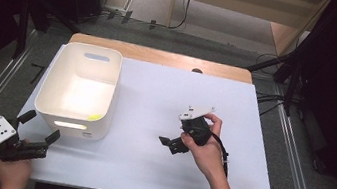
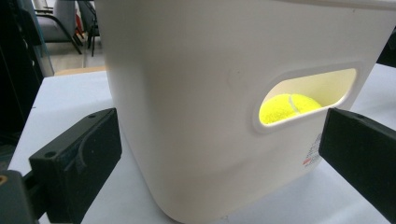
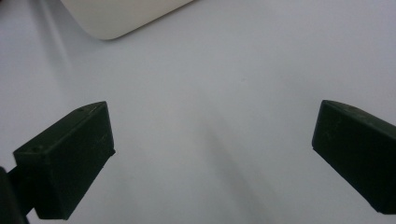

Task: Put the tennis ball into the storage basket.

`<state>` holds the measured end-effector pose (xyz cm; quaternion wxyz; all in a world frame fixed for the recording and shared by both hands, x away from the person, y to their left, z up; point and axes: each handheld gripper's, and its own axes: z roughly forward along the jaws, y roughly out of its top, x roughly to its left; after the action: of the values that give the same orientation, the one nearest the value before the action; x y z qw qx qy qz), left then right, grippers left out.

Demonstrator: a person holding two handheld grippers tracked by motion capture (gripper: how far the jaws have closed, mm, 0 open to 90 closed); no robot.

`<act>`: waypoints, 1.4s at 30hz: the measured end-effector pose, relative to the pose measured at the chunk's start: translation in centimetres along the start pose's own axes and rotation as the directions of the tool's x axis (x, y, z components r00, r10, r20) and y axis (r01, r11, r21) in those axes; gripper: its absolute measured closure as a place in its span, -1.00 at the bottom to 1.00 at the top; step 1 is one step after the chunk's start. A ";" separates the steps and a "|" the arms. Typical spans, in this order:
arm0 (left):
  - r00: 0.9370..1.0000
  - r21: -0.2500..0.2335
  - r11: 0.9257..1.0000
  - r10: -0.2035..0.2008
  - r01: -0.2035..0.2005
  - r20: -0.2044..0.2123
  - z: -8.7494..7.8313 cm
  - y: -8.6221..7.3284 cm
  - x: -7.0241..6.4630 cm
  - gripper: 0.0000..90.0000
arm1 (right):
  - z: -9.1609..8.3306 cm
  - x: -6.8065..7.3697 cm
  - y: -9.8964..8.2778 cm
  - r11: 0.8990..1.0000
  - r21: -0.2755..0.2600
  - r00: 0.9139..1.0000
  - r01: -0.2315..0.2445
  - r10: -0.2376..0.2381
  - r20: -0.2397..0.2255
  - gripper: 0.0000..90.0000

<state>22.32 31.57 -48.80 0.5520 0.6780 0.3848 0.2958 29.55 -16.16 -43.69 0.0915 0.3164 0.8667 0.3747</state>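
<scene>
at the lower left of the high view the left gripper sits at the table edge, its jaws wide and holding nothing, aimed toward the bin just beside it. in the left gripper view the bin's near wall stands between the jaws, and a yellow ball shows through the handle slot, so the ball lies inside the bin, low against the near wall at the slot's end.

the bin stands upright, mouth up, in the left half of the high view; its long axis runs from the near edge toward the far edge of the table, slots on the two short ends. the ball, being round, has no heading to tell.

right of centre the right gripper hovers over bare table, jaws wide and empty, pointing left toward the bin.

likely risks: a jaw pushed forward could shove or tip the light bin, and the ball would roll inside; with wide jaws, one could catch in the slot.
</scene>
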 end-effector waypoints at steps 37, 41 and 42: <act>1.000 0.012 1.000 0.014 -0.014 -0.013 0.1 0.0 -0.1 -1.00 | -6.4 -3.3 -10.9 0.975 -0.164 0.984 -0.150 0.163 0.070 -1.00; 1.000 0.014 1.000 0.018 -0.018 -0.015 0.1 0.0 -0.1 -1.00 | -7.1 -3.6 -12.1 0.968 -0.182 0.979 -0.171 0.188 0.082 -1.00; 1.000 0.016 1.000 0.019 -0.019 -0.015 0.1 0.0 -0.2 -1.00 | -7.3 -3.7 -12.4 0.967 -0.182 0.977 -0.179 0.197 0.086 -1.00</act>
<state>22.35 31.37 -48.83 0.5408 0.6837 0.3850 0.3031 23.66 -29.19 -47.64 0.1273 0.4070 0.7910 0.4388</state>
